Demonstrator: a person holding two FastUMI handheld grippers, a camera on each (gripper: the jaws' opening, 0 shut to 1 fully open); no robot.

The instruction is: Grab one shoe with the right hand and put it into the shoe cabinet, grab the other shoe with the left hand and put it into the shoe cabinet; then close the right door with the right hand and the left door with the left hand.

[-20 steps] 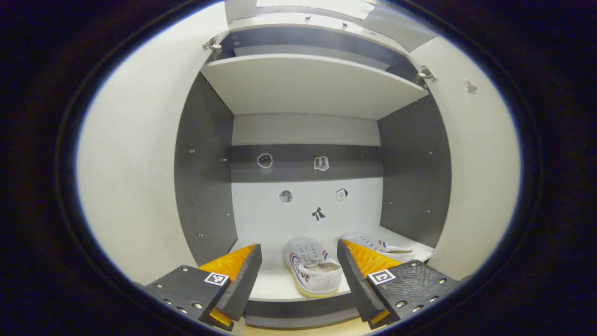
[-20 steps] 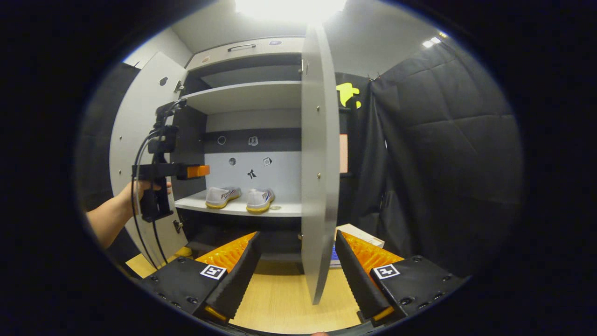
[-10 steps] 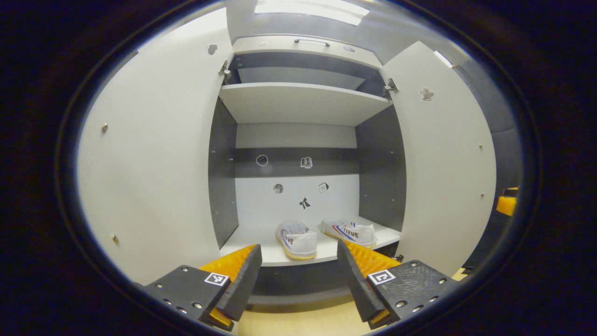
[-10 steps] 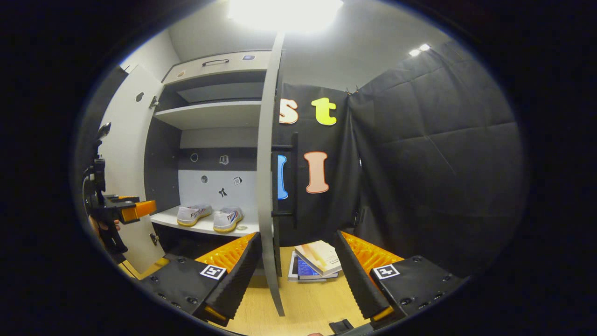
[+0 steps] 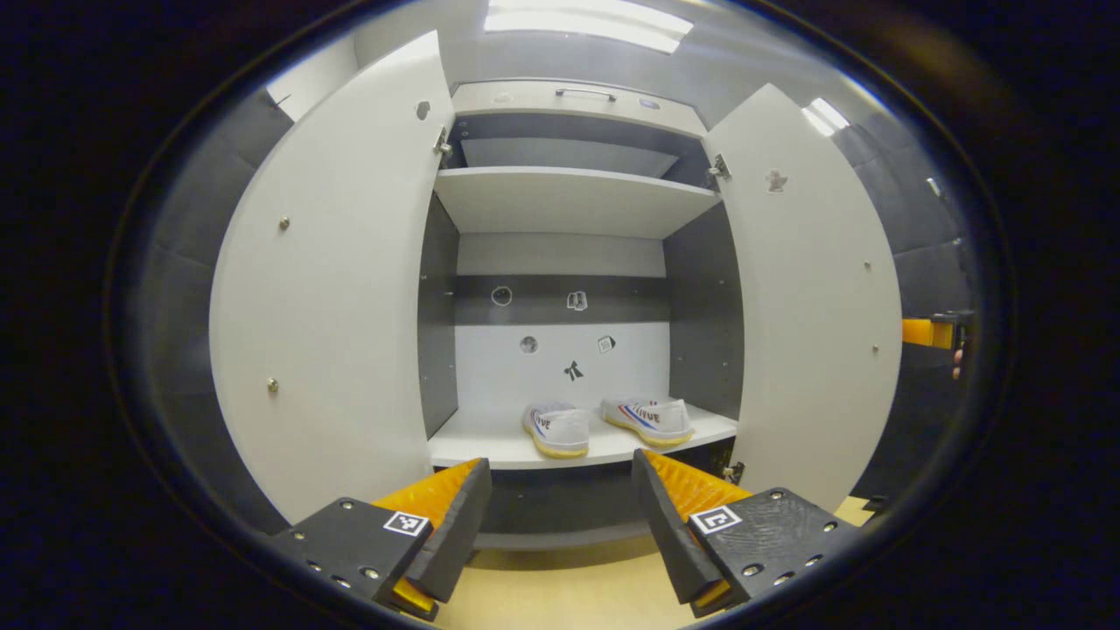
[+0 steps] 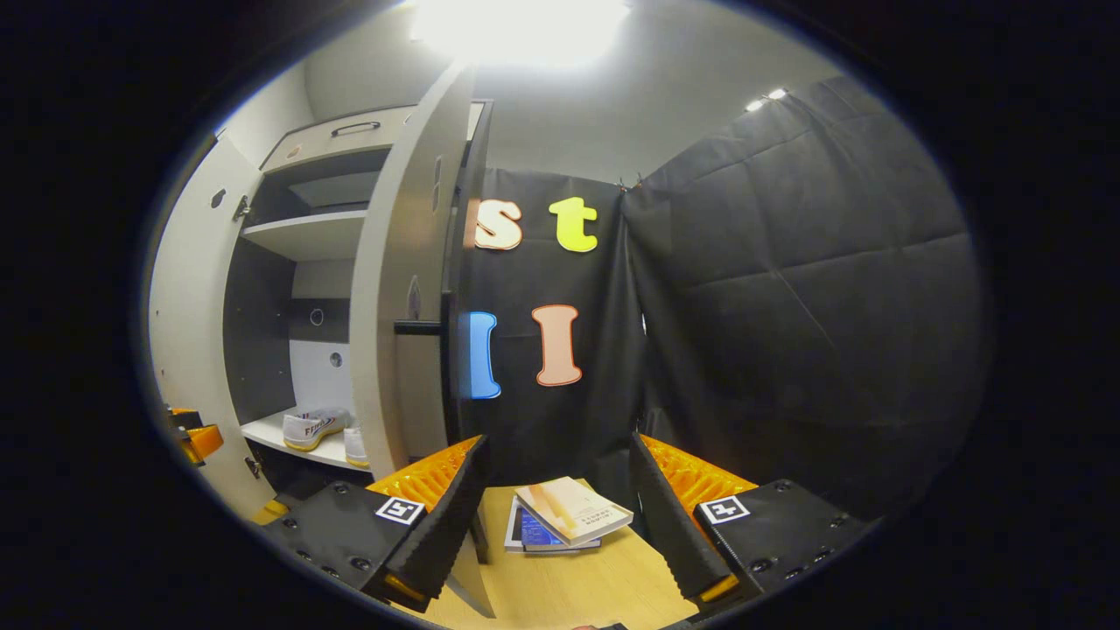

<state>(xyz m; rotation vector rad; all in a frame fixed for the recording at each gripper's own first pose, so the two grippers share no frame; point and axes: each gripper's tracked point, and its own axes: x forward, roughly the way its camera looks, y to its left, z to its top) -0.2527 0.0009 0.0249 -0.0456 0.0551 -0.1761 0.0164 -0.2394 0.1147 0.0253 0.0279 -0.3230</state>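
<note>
left gripper [image 5: 560,516] hangs level, jaws spread wide with nothing between them. right gripper [image 6: 560,516] is also level, fingers wide apart and empty. far off at the right edge of the left gripper view, the right gripper again, beside a fingertip [image 5: 960,363].

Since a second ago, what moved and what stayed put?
The left gripper has backed away from the cabinet: the shoes look smaller and both doors now show whole. The right gripper has swung round to the outer side of the right door, toward its handle. Nothing was grabbed or let go. Both grippers stayed open, the shoes stayed on their shelf, and the doors stayed open.
</note>
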